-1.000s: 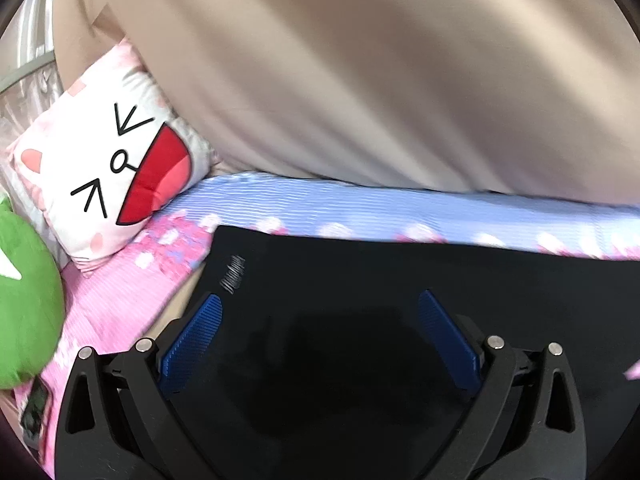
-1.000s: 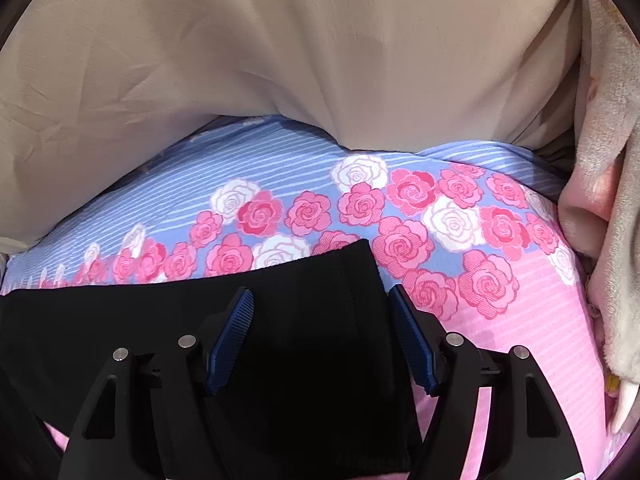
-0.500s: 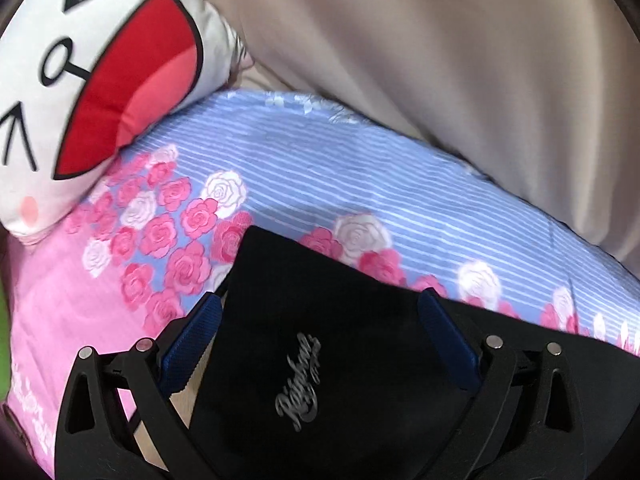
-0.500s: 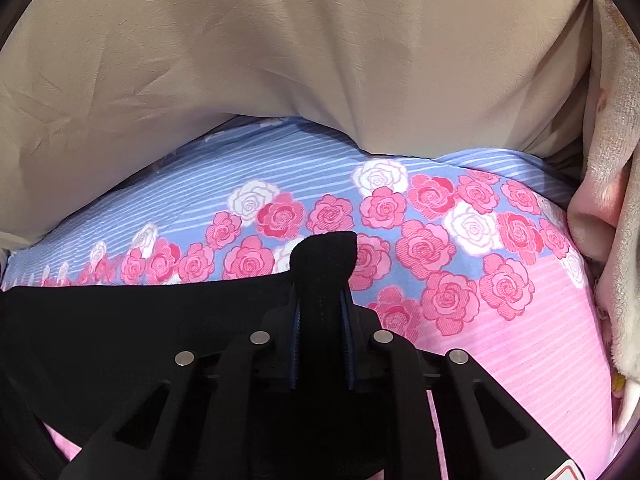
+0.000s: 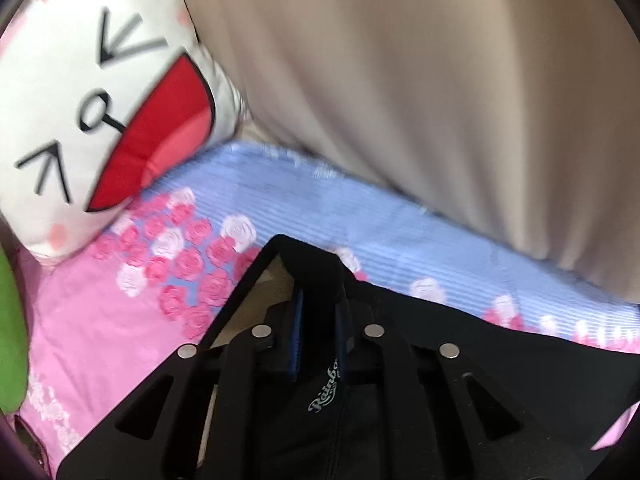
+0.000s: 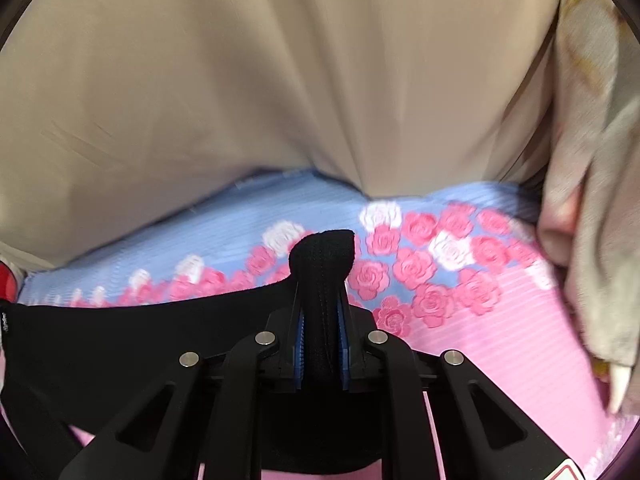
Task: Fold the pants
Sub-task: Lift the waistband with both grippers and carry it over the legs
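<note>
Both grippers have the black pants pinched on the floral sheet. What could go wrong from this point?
1. The right gripper, whose jaws are closing, pinches only a narrow bunched corner of the black pants; it could slip out during the lift.
2. The left gripper grips a small peak near the logo, so the fold may come out uneven.
3. The cat-face pillow sits close by on the floral sheet; swinging fabric could snag it.
</note>
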